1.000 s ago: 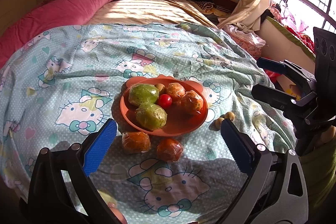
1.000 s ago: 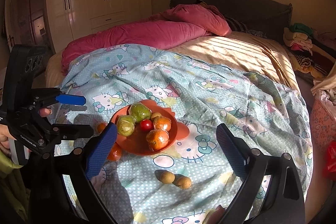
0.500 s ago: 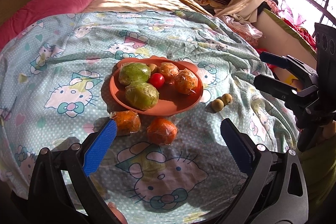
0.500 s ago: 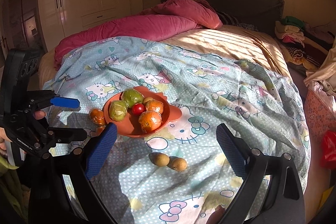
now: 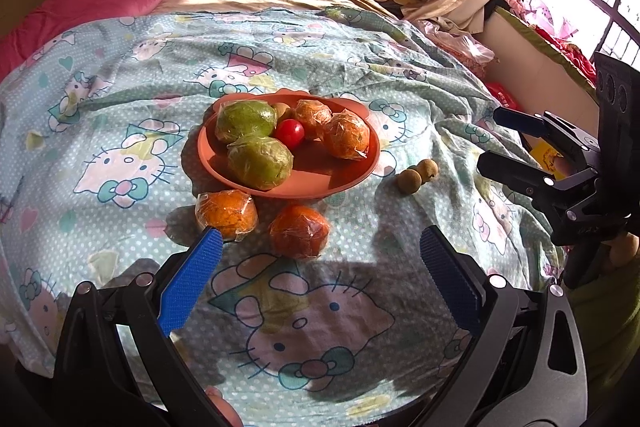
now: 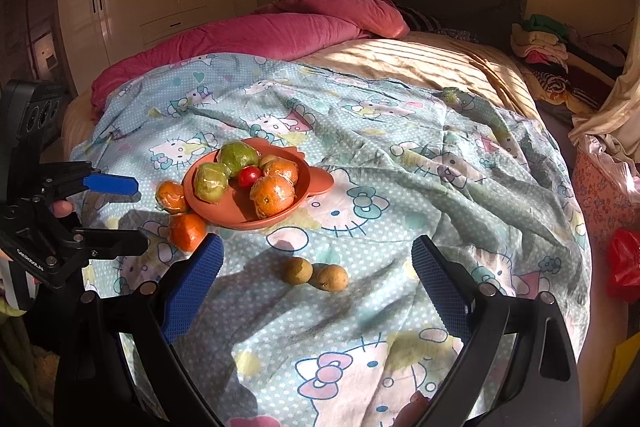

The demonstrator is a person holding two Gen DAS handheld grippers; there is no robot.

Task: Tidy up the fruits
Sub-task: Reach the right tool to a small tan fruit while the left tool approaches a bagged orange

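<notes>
Left wrist view: left gripper point(image 5: 320, 275) spread wide at bottom of frame, holding nothing. Just above, two wrapped oranges point(image 5: 226, 213) loose on the cartoon-print sheet point(image 5: 120, 131), near front rim of the orange plate point(image 5: 348, 179) at centre. On the plate: two wrapped green fruits point(image 5: 260, 161), a red tomato point(image 5: 291, 133), two more wrapped orange fruits point(image 5: 346, 135). Two small brown fruits point(image 5: 418, 175) touching, right of plate. Right gripper point(image 5: 508, 143) at right edge, spread apart, empty.

Right wrist view: right gripper point(image 6: 316, 279) wide apart at bottom, empty, with the brown fruits point(image 6: 316, 273) between its fingers. Plate point(image 6: 236, 215) left of centre; left gripper point(image 6: 120, 215) at left edge, parted.
</notes>
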